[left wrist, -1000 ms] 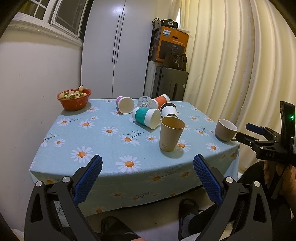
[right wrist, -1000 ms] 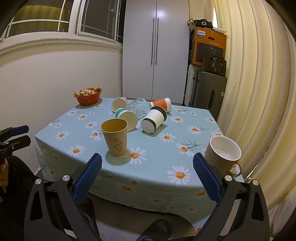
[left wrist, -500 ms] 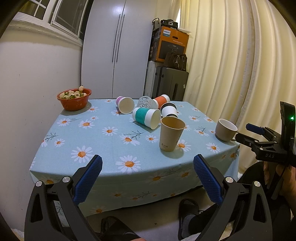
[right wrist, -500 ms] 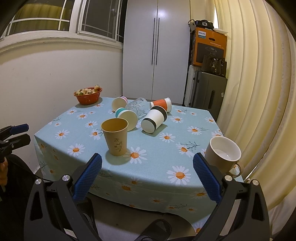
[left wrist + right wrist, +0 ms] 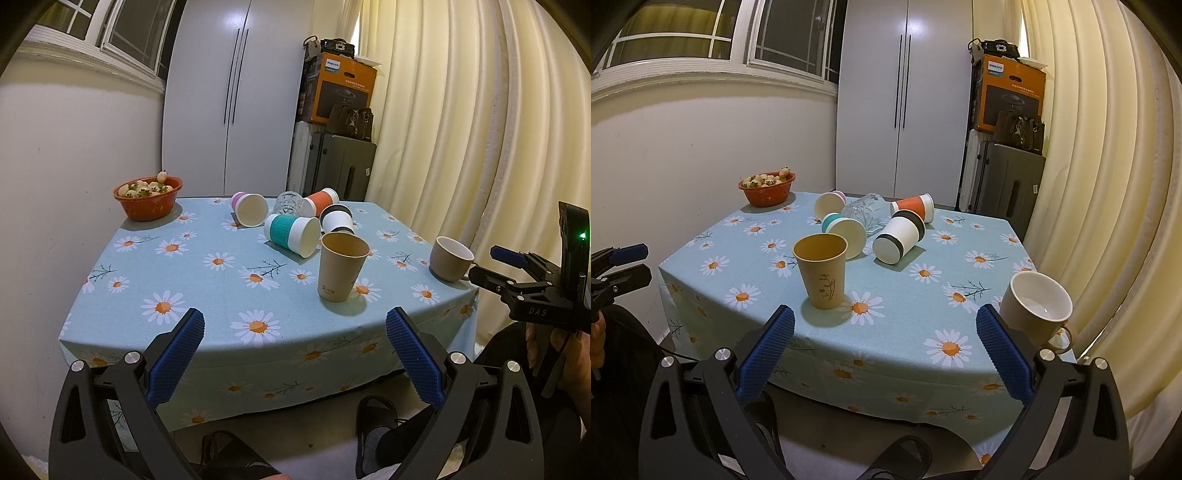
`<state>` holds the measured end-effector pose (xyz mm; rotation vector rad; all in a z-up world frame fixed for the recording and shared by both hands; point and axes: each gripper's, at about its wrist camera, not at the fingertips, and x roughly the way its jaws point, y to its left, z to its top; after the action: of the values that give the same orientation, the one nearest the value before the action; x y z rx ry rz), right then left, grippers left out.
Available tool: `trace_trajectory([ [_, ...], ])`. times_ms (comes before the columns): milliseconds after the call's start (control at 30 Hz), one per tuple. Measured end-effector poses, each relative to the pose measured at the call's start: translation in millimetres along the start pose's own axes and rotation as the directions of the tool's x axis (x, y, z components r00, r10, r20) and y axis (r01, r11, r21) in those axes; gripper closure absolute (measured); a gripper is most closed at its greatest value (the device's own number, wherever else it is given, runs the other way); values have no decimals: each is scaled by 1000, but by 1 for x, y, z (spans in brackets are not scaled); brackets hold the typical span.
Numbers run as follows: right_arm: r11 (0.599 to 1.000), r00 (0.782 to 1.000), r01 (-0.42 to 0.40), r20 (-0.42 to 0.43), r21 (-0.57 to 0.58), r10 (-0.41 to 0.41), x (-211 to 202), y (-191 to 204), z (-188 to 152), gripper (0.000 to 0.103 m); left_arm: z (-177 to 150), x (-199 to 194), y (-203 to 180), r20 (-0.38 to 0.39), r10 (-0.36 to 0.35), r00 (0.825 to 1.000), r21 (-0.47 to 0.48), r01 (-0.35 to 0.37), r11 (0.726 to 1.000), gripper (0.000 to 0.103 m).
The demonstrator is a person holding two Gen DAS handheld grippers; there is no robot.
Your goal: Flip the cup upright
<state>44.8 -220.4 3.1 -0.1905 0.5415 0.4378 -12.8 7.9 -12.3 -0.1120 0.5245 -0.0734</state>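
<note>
Several cups lie on their sides mid-table: a teal-sleeved cup (image 5: pixel 291 235) (image 5: pixel 845 235), a black-sleeved cup (image 5: pixel 337 219) (image 5: pixel 899 240), an orange-sleeved cup (image 5: pixel 320 201) (image 5: pixel 915 206), a pink cup (image 5: pixel 249 208) (image 5: pixel 829 205) and a clear glass (image 5: pixel 288 203) (image 5: pixel 866 215). A brown paper cup (image 5: pixel 341 271) (image 5: pixel 822 275) and a beige mug (image 5: pixel 450 258) (image 5: pixel 1036 308) stand upright. My left gripper (image 5: pixel 294 360) is open and empty before the table's near edge. My right gripper (image 5: pixel 884 356) is open and empty, its right finger next to the mug.
The table has a blue daisy cloth (image 5: pixel 207 280) (image 5: pixel 960 295). A red bowl of fruit (image 5: pixel 148 195) (image 5: pixel 767 188) stands at the far left corner by the wall. Curtains (image 5: pixel 461 129) hang close on the right. A suitcase (image 5: pixel 1004 184) and cabinet stand behind.
</note>
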Motion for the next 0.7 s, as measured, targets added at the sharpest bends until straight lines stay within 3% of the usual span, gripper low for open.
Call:
trace_trajectory([
  [700,1000,1000,0,-1,-5,0,0,0,-1,5,1,0,-1,2,-5,1000,1,5,1000,7],
])
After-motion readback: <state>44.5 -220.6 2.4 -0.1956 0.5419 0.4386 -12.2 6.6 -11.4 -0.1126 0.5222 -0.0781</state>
